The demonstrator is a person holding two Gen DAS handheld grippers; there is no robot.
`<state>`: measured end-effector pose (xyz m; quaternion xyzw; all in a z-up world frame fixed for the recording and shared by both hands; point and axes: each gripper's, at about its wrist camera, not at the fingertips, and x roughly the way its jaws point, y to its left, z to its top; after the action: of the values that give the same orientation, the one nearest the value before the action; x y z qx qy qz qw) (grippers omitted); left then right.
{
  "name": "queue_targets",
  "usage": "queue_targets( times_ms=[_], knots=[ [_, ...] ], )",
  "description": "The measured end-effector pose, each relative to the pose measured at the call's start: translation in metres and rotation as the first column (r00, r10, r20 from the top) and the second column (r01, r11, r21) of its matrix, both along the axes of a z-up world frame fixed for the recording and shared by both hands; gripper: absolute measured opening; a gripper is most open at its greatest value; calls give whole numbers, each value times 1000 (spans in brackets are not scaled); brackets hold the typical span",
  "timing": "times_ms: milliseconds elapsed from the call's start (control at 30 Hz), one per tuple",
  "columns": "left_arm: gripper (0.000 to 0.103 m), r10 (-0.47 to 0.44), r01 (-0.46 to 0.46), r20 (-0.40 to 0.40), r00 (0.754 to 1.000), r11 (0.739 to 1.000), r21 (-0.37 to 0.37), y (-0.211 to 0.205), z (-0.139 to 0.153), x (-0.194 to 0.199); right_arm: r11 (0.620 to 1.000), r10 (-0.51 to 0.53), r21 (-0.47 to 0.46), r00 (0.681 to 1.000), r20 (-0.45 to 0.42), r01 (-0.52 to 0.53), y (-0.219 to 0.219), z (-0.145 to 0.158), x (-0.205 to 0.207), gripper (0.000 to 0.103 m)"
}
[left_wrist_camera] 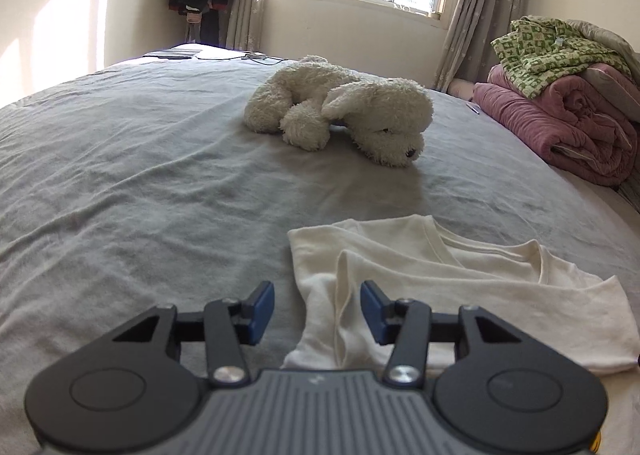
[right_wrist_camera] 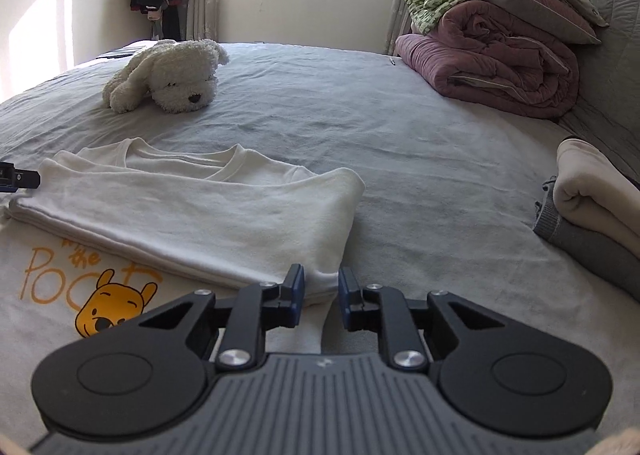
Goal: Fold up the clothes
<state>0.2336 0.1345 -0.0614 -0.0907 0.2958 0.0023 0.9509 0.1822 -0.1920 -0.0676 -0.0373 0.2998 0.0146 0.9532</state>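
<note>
Shirt [right_wrist_camera: 192,211], cream and half folded, lay flat on the grey bed [right_wrist_camera: 420,175], nearer than a plush dog [right_wrist_camera: 172,75]. The left gripper [left_wrist_camera: 317,309] hung slack-fingered over its edge, gripping nothing. The right gripper [right_wrist_camera: 321,297] had narrowed around the shirt's near corner, its fingers [right_wrist_camera: 297,287] not visibly pinching cloth.

Bare bed [right_wrist_camera: 420,175] lies open ahead of my right gripper [right_wrist_camera: 321,291], between the shirt [right_wrist_camera: 208,207] on the left and folded clothes [right_wrist_camera: 592,207] on the right. Farther off, the plush dog [right_wrist_camera: 172,75] and quilts [right_wrist_camera: 492,51] block the way.
</note>
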Motion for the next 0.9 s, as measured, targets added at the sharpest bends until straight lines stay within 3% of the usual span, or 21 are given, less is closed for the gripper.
queue_targets(
  times_ms=[100, 200, 333, 433, 500, 600, 767, 900],
  knots=[
    [49, 2, -2, -11, 1000, 998, -57, 6, -4, 4, 998, -25, 65, 999, -39, 27, -5, 4, 0, 19],
    [39, 7, -8, -18, 1000, 997, -79, 6, -8, 6, 993, -27, 117, 999, -38, 32, -8, 7, -1, 19],
    [38, -12, 17, 94, 996, 998, -55, -3, 5, -5, 996, 14, 92, 1000, 14, -15, -5, 12, -4, 19],
    [36, -53, 56, 111, 992, 998, -24, -12, 5, -7, 995, 45, 82, 998, 51, -49, -5, 12, -2, 19],
    [35, -70, 67, 80, 994, 997, 31, -18, -1, -4, 995, 57, 80, 997, 52, -61, -4, 9, 2, 19],
    [36, -58, 60, -20, 998, 990, 125, -25, -19, 7, 998, 46, 31, 999, -14, -46, -3, -3, 8, 18],
    [37, -49, 50, -13, 999, 995, 89, -23, -5, 2, 999, 38, 37, 999, -29, -37, -5, 2, 7, 22],
    [42, -83, 83, -10, 997, 989, 123, -28, 4, -13, 995, 58, 85, 997, -45, -54, -4, 9, 1, 27]
  ],
)
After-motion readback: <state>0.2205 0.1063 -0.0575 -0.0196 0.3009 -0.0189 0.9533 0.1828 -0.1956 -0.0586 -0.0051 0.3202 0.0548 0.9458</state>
